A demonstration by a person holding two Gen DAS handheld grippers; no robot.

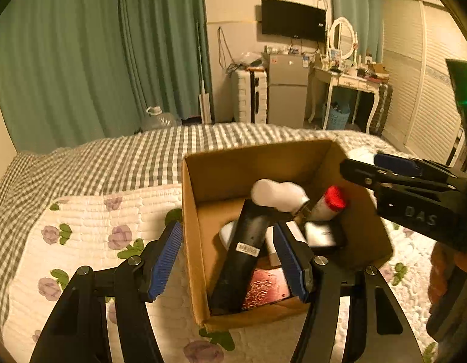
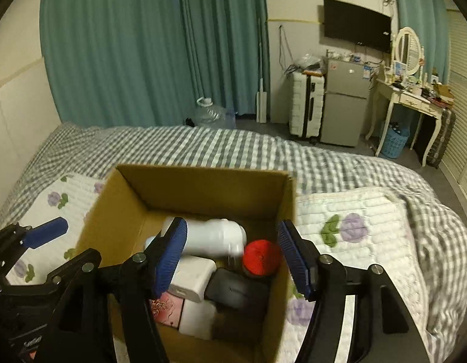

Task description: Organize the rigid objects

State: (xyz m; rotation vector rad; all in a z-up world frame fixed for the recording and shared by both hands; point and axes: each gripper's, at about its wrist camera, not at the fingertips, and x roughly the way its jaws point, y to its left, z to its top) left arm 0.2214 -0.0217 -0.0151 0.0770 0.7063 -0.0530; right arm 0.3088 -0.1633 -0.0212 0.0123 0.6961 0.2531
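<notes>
A cardboard box (image 1: pixel 203 211) (image 2: pixel 118 211) sits on the bed. It holds a white bottle (image 1: pixel 277 195) (image 2: pixel 215 237), a red-capped bottle (image 1: pixel 333 198) (image 2: pixel 260 257), a long black object (image 1: pixel 242 254), a black case (image 2: pixel 236 290), a white block (image 2: pixel 192 281) and a pink patterned box (image 1: pixel 266 287) (image 2: pixel 168 307). My left gripper (image 1: pixel 227 257) is open and empty, straddling the box's near left wall. My right gripper (image 2: pixel 233 260) is open and empty above the box; it also shows in the left wrist view (image 1: pixel 393 172).
The box rests on a white floral quilt (image 1: pixel 97 227) (image 2: pixel 363 220) over a grey checked bedspread (image 2: pixel 233 148). Beyond the bed stand green curtains, a water jug (image 2: pixel 212 115), a white suitcase (image 2: pixel 306 106), a small fridge (image 2: pixel 345 103) and a dressing table (image 2: pixel 411 96).
</notes>
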